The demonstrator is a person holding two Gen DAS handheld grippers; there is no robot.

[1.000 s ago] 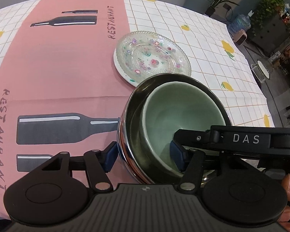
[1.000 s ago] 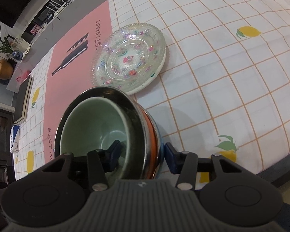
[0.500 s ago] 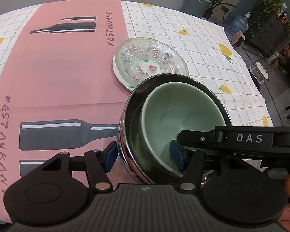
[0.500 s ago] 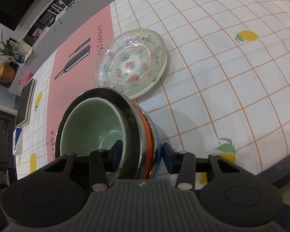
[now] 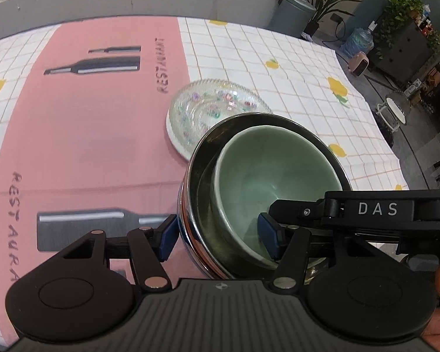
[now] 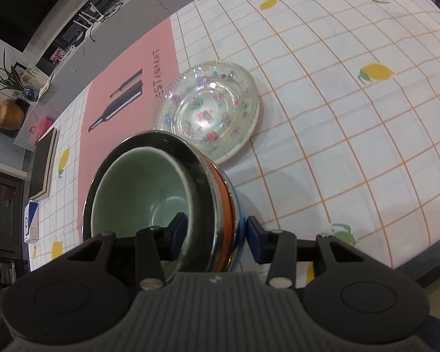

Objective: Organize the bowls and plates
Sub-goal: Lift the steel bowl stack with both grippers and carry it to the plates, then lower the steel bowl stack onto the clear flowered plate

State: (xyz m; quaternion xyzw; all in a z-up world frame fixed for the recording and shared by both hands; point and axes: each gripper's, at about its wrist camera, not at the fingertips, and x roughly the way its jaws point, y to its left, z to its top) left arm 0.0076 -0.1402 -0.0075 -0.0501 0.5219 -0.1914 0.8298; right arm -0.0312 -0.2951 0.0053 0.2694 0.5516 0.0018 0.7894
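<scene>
A stack of nested bowls is held above the table: a pale green bowl inside a steel bowl, with orange and blue rims under it. My left gripper is shut on the stack's near-left rim, one finger outside, one inside the green bowl. My right gripper is shut on the opposite rim the same way. A clear glass plate with flower print lies on a white plate on the tablecloth beyond the stack; it also shows in the right wrist view.
The tablecloth has a pink panel and a white checked part with lemons. A black book and a small box lie at the far left. The table's edge runs close on the right.
Both grippers have lifted the bowl stack higher and a little towards the glass plate. The grip on the rims is unchanged.
</scene>
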